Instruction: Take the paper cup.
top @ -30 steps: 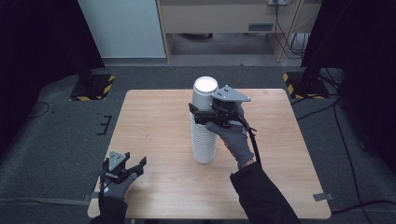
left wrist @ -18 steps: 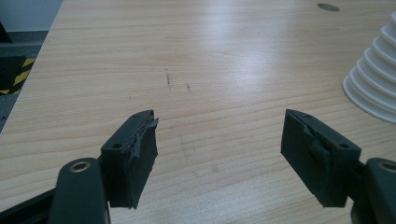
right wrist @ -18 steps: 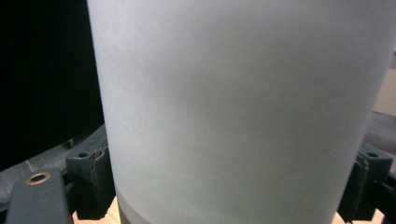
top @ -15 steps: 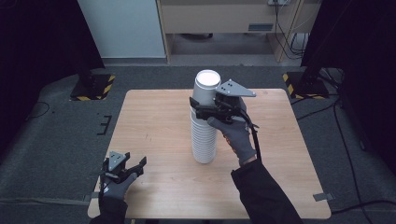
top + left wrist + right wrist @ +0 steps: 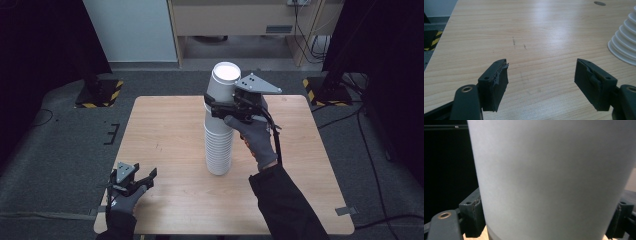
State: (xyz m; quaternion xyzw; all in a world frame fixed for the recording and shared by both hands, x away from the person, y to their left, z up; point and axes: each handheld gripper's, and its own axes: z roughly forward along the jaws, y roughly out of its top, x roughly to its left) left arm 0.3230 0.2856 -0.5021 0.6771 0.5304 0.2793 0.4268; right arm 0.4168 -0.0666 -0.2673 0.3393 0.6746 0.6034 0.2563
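A tall stack of upturned white paper cups [image 5: 219, 150] stands at the middle of the wooden table [image 5: 165, 125]. The top cup [image 5: 223, 82] is raised partway off the stack, with my right gripper [image 5: 218, 108] shut on its lower part. In the right gripper view that cup [image 5: 554, 175] sits between the two fingers [image 5: 472, 215], one on each side. My left gripper [image 5: 135, 174] rests low near the table's front left corner, open and holding nothing. In the left gripper view its jaws [image 5: 541, 67] stand wide apart over bare wood, and the stack's base [image 5: 624, 42] is at the right edge.
Yellow-and-black striped stand bases [image 5: 97, 95] [image 5: 320, 87] sit on the grey floor behind the table's back corners. A cabinet [image 5: 240, 20] with cables stands farther back. A small dark hole [image 5: 599, 3] marks the tabletop.
My right gripper has risen with the top cup, drawing it up from the stack. The left gripper has stayed in place, open.
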